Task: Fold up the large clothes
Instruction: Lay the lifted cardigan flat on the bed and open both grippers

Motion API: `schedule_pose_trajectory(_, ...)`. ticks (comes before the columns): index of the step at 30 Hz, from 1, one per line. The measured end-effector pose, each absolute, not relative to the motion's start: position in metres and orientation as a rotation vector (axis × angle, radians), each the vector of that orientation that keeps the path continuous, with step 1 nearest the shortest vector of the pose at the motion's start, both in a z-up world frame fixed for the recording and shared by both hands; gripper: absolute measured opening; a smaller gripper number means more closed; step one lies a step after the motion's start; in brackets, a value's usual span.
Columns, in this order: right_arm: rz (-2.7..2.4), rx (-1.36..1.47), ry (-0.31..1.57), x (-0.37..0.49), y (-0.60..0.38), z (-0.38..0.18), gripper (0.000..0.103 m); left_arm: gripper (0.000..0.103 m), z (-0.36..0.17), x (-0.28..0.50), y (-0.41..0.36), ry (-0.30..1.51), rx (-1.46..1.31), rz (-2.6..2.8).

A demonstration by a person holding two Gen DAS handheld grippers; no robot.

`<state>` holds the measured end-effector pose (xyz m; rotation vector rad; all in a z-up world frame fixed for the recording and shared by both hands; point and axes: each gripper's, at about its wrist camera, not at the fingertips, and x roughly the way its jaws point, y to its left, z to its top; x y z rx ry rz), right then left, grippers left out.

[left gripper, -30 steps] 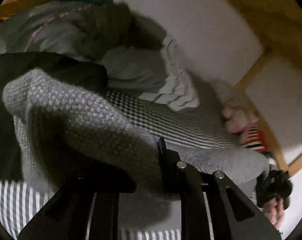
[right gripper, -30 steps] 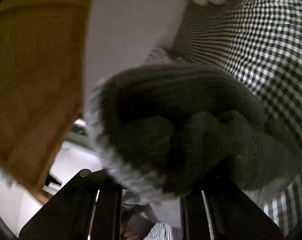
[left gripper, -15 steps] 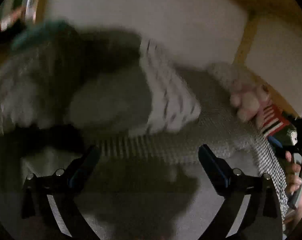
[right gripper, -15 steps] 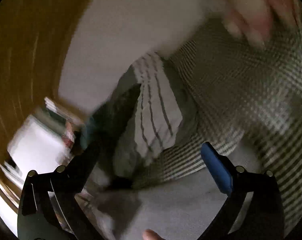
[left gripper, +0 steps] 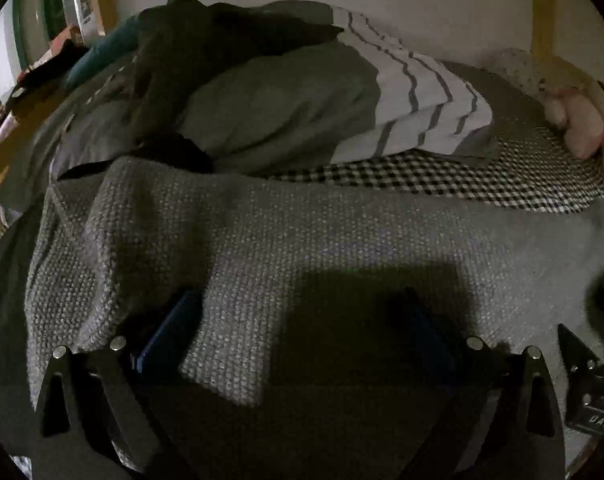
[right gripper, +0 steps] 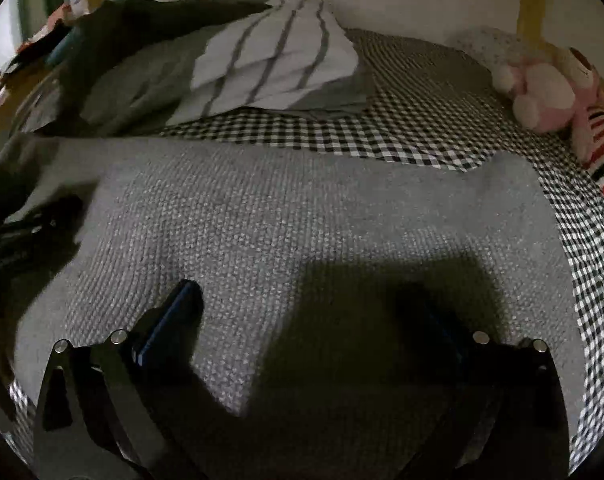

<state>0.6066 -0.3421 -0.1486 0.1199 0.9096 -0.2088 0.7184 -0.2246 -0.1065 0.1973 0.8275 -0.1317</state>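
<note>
A grey knitted sweater lies spread flat across the checked bed sheet; the same sweater fills the right wrist view. My left gripper hovers just over its left part, jaws wide open, nothing between the blue pads. A fold of the knit bunches up by the left finger. My right gripper is also wide open above the sweater's right part, holding nothing. In the left wrist view the right gripper's black frame shows at the lower right edge.
A pile of clothes and a grey-and-white striped pillow sits behind the sweater. A pink plush toy lies at the far right by the yellow wooden bed frame. A white wall stands behind.
Both grippers were shut on the sweater a second ago, holding it up. They have opened, the sweater has dropped flat on the bed, and both have swung down over it.
</note>
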Motion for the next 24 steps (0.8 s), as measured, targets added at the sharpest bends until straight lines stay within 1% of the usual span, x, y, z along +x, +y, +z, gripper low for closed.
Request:
schedule_pose_trajectory(3, -0.200, 0.150, 0.884, 0.596, -0.344, -0.132, 0.099, 0.097, -0.079, 0.691, -0.224, 0.786, 0.116, -0.188)
schedule_pose_trajectory(5, -0.219, 0.183, 0.823, 0.560, -0.353, -0.114, 0.099, 0.097, -0.072, 0.667, -0.230, 0.763, 0.113, -0.246)
schedule_pose_trajectory(7, -0.255, 0.192, 0.801, 0.538, -0.358, -0.109, 0.099, 0.097, -0.085, 0.646, -0.242, 0.778, 0.152, -0.285)
schedule_pose_trajectory(9, -0.266, 0.183, 0.834, 0.529, -0.359, -0.118, 0.099, 0.097, -0.113, 0.638, -0.251, 0.815, 0.182, -0.256)
schedule_pose_trajectory(12, -0.273, 0.097, 0.888, 0.534, -0.353, -0.146, 0.099, 0.098, -0.129, 0.638, -0.240, 0.788, 0.094, -0.258)
schedule_pose_trajectory(18, -0.302, 0.052, 0.868, 0.539, -0.350, -0.161, 0.100, 0.098, -0.135, 0.635, -0.241, 0.771, 0.102, -0.250)
schedule_pose_trajectory(22, -0.321, 0.099, 0.889, 0.530, -0.351, -0.147, 0.100, 0.099, -0.135, 0.633, -0.243, 0.756, 0.110, -0.243)
schedule_pose_trajectory(24, -0.318, 0.095, 0.894, 0.529, -0.351, -0.149, 0.100, 0.099, -0.136, 0.631, -0.244, 0.745, 0.114, -0.239)
